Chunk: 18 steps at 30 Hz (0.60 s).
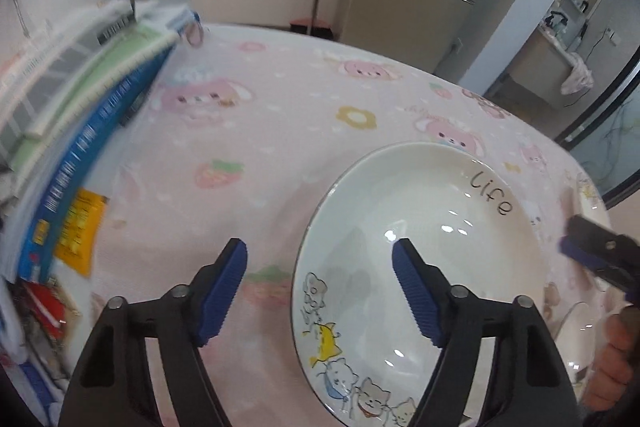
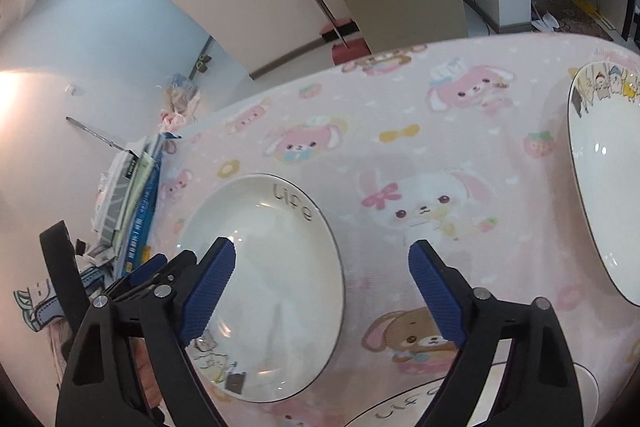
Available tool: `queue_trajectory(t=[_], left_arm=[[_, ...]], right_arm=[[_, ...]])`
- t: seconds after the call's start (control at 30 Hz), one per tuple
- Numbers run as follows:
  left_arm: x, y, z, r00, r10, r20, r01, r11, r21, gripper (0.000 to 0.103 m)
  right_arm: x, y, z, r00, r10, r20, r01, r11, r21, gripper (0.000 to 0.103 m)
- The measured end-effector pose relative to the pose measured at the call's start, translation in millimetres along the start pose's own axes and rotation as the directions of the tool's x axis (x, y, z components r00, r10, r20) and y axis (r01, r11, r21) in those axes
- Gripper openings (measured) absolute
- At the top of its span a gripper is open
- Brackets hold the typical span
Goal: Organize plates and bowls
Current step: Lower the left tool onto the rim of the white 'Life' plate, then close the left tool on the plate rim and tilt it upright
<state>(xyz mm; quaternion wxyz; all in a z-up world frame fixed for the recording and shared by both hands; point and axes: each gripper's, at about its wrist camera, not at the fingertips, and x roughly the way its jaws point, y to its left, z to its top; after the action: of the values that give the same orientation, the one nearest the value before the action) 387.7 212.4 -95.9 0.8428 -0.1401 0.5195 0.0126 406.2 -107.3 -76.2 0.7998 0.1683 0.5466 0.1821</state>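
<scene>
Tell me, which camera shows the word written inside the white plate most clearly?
The left wrist view. There the plate fills the frame and its black "Life" lettering reads sharp and large. The right wrist view shows the same plate smaller, with the lettering greyer and curved along the far rim, though still legible.

The left gripper (image 1: 320, 261) has two black plastic fingers, each with a triangular cut-out near its base and round silver pivot pins along its linkage. Ribbed blue pads (image 1: 222, 293) line the inner faces of the fingertips. The right gripper (image 2: 322, 265) is built alike: black arms, silver pins, and blue pads (image 2: 436, 297) with a fine textured grid.
</scene>
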Motion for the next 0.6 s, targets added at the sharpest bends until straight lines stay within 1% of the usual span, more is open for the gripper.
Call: queue_trajectory(t=[0.07, 0.1, 0.13, 0.17, 0.23, 0.3, 0.33, 0.37, 0.4, 0.43, 0.47, 0.53, 0.6], left_arm=[[2.5, 4.7, -1.7, 0.998, -0.057, -0.018, 0.056, 0.998, -0.037, 0.069], [3.0, 5.9, -2.2, 0.999, -0.045, -0.016, 0.045, 0.998, -0.044, 0.059], [2.8, 6.1, -2.0, 1.000, -0.018, -0.012, 0.017, 0.999, -0.048, 0.053], [3.5, 8.3, -1.4, 1.000, 0.006, -0.013, -0.006, 0.998, -0.057, 0.043], [3.3, 11.1, -1.9, 1.000, -0.021, -0.017, 0.020, 0.997, -0.070, 0.041], [1.9, 11.1, -1.9, 1.000, -0.027, -0.016, 0.026, 0.997, -0.066, 0.041], [1.9, 11.2, -1.8, 1.000, -0.026, -0.015, 0.025, 0.998, -0.064, 0.041], [2.1, 10.7, -1.6, 1.000, -0.024, -0.013, 0.023, 0.998, -0.059, 0.039], [2.2, 10.3, -1.8, 1.000, -0.025, -0.015, 0.025, 0.998, -0.057, 0.034], [1.9, 10.0, -1.8, 0.999, -0.041, -0.015, 0.040, 0.998, -0.058, 0.030], [4.2, 10.7, -0.9, 0.998, -0.065, -0.016, 0.064, 0.996, -0.058, 0.023], [4.3, 10.6, -0.9, 0.997, -0.074, -0.015, 0.073, 0.996, -0.057, 0.022], [5.0, 13.0, -0.6, 0.996, -0.093, -0.016, 0.092, 0.993, -0.070, 0.022]], right_arm=[[10.3, -6.1, 0.0, 0.999, 0.020, -0.037, -0.019, 1.000, 0.013, 0.080], [15.4, -9.3, -0.6, 0.998, 0.028, -0.054, -0.027, 0.999, 0.023, 0.078], [19.7, -11.8, -0.8, 0.997, 0.032, -0.064, -0.030, 0.999, 0.029, 0.074], [22.8, -13.6, -1.1, 0.997, 0.031, -0.068, -0.029, 0.999, 0.034, 0.068], [25.8, -15.5, -2.0, 0.997, 0.031, -0.069, -0.028, 0.999, 0.039, 0.067], [28.3, -17.3, -2.9, 0.994, 0.071, -0.079, -0.067, 0.996, 0.050, 0.063], [29.9, -18.8, -2.6, 0.992, 0.090, -0.087, -0.085, 0.995, 0.058, 0.058], [31.9, -19.7, -2.9, 0.990, 0.102, -0.093, -0.096, 0.993, 0.066, 0.053], [33.5, -20.3, -3.5, 0.990, 0.103, -0.099, -0.096, 0.993, 0.070, 0.050], [33.5, -20.4, -3.6, 0.991, 0.093, -0.096, -0.086, 0.994, 0.069, 0.044], [33.5, -20.1, -3.3, 0.992, 0.081, -0.099, -0.074, 0.995, 0.070, 0.041], [33.1, -21.0, -2.9, 0.991, 0.083, -0.102, -0.075, 0.994, 0.078, 0.039], [35.0, -23.6, -3.1, 0.988, 0.108, -0.108, -0.098, 0.991, 0.090, 0.034]])
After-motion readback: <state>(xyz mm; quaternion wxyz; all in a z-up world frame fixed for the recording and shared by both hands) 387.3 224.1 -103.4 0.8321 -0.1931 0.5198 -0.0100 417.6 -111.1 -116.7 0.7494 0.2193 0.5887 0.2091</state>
